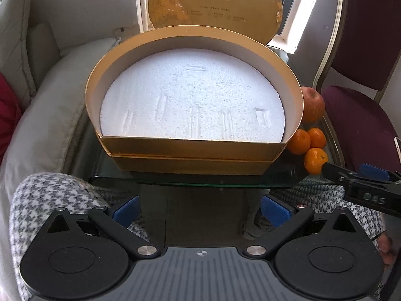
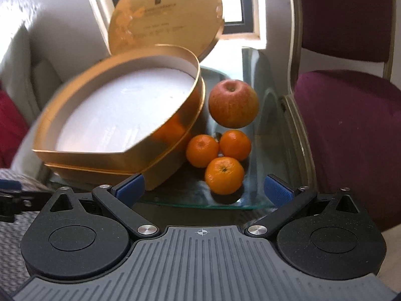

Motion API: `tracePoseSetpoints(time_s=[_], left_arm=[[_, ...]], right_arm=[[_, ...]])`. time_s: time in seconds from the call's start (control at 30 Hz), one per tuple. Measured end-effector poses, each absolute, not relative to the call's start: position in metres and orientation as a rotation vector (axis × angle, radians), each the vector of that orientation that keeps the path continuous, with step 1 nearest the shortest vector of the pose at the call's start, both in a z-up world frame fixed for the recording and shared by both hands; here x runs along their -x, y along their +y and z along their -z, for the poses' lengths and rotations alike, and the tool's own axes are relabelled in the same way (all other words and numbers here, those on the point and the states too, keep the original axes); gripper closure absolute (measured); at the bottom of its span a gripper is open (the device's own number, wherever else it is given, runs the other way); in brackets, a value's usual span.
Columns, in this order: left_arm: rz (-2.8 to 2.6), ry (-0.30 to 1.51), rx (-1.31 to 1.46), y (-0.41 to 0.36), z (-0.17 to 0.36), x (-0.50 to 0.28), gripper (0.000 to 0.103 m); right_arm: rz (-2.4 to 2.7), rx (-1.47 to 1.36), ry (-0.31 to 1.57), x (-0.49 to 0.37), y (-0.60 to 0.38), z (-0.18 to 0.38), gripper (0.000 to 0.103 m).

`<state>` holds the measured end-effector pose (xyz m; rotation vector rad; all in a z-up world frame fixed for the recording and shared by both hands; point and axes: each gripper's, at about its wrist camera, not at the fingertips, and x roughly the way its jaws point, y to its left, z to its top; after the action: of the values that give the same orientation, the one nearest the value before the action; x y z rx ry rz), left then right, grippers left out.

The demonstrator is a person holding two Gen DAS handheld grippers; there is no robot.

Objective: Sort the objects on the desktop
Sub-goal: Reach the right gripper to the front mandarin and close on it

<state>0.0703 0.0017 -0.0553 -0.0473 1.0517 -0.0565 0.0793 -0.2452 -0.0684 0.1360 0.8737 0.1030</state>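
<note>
Tangerines [image 2: 220, 155] and apple [image 2: 233, 103] lie just ahead of the wide-spread right tool [image 2: 204, 188]; left tool [image 1: 200, 210] also gapes, empty.

gold box [image 1: 193, 148]: open | apple [image 2: 233, 104], three tangerines [image 2: 224, 175]: beside it

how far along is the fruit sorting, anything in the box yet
Done: the gold box is open, its lid propped up behind, but only white foam shows inside.
In hand: nothing. The right gripper is open, pointing at the nearest tangerine; the left gripper is open, facing the box.
Left: all three tangerines and the apple sit on the glass table beside the box.
</note>
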Motion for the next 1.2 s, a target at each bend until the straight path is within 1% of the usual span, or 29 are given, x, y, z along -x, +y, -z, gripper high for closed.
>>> tracePoseSetpoints(time_s=[0.1, 0.17, 0.23, 0.3, 0.37, 0.43, 0.7, 0.8, 0.83, 0.87, 0.97, 1.2], left_arm=[[0.047, 1.057, 0.054, 0.002, 0.059, -0.076, 0.001], [0.057, 1.052, 0.049, 0.002, 0.061, -0.08, 0.001], [0.046, 1.043, 0.011, -0.001, 0.063, -0.083, 0.001], [0.029, 1.046, -0.018, -0.003, 0.065, -0.086, 0.002], [0.028, 1.062, 0.004, 0.001, 0.069, -0.089, 0.007], [0.03, 1.085, 0.031, 0.005, 0.072, -0.091, 0.007], [0.033, 1.084, 0.025, 0.009, 0.078, -0.09, 0.007], [0.026, 1.084, 0.024, 0.01, 0.079, -0.09, 0.007], [0.024, 1.084, 0.023, 0.01, 0.079, -0.09, 0.007], [0.024, 1.082, 0.022, 0.01, 0.078, -0.09, 0.007], [0.025, 1.075, 0.019, 0.01, 0.076, -0.088, 0.007], [0.037, 1.022, 0.014, 0.011, 0.062, -0.079, 0.006]], right_arm=[[-0.085, -0.116, 0.888, -0.09, -0.244, 0.076, 0.0], [-0.06, -0.119, 0.899, -0.097, -0.245, 0.08, 0.007], [-0.046, -0.108, 0.926, -0.106, -0.245, 0.085, 0.01], [-0.039, -0.094, 0.955, -0.115, -0.244, 0.091, 0.011], [-0.03, -0.069, 0.979, -0.122, -0.243, 0.096, 0.013], [-0.015, -0.032, 0.998, -0.127, -0.24, 0.1, 0.015], [-0.028, 0.019, 1.045, -0.134, -0.236, 0.11, 0.034], [-0.03, 0.031, 1.042, -0.133, -0.232, 0.112, 0.042], [-0.029, 0.037, 1.042, -0.133, -0.23, 0.113, 0.047], [-0.03, 0.038, 1.043, -0.133, -0.228, 0.113, 0.05], [-0.021, 0.045, 1.042, -0.132, -0.227, 0.113, 0.053], [-0.021, 0.0, 1.034, -0.123, -0.229, 0.103, 0.053]])
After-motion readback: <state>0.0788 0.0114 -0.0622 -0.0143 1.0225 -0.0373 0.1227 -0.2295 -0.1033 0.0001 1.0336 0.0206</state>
